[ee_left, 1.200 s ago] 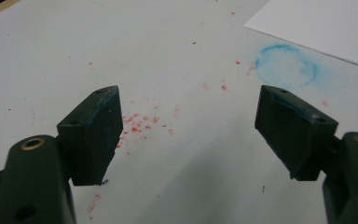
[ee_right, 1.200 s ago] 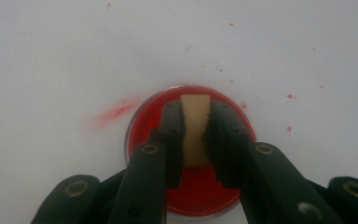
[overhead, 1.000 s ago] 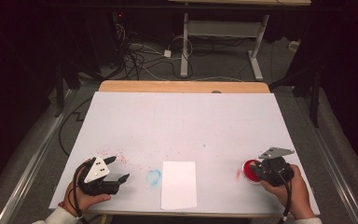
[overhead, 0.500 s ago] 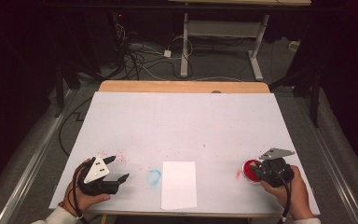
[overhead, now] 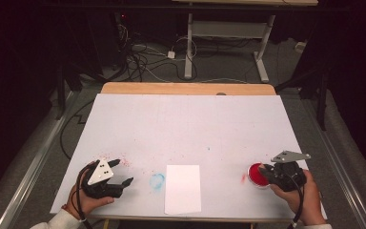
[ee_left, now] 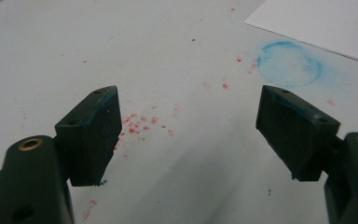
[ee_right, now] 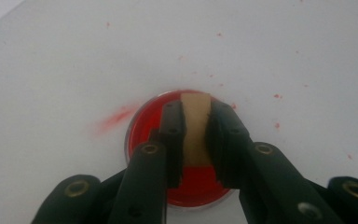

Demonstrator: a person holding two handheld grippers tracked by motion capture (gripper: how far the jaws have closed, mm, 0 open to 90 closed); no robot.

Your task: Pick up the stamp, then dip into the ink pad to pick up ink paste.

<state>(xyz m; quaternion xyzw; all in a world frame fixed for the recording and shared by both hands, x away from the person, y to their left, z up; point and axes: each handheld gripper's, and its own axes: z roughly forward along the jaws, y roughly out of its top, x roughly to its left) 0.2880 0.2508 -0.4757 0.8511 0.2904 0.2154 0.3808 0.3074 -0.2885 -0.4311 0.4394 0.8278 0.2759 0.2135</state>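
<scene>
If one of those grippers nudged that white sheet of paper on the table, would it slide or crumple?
The white sheet lies flat, thin and unweighted on the smooth table, so it would probably slide easily. It looks floppy; lifted by one edge, it would likely droop.

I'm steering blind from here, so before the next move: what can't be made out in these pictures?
- Tan block in the right tool: its lower end is hidden by the jaws in the right gripper view, so contact with the red ink pad is unknown.
- High view: the tool covers the block.
- White paper sheet: cut off by the left gripper view's edge.
</scene>
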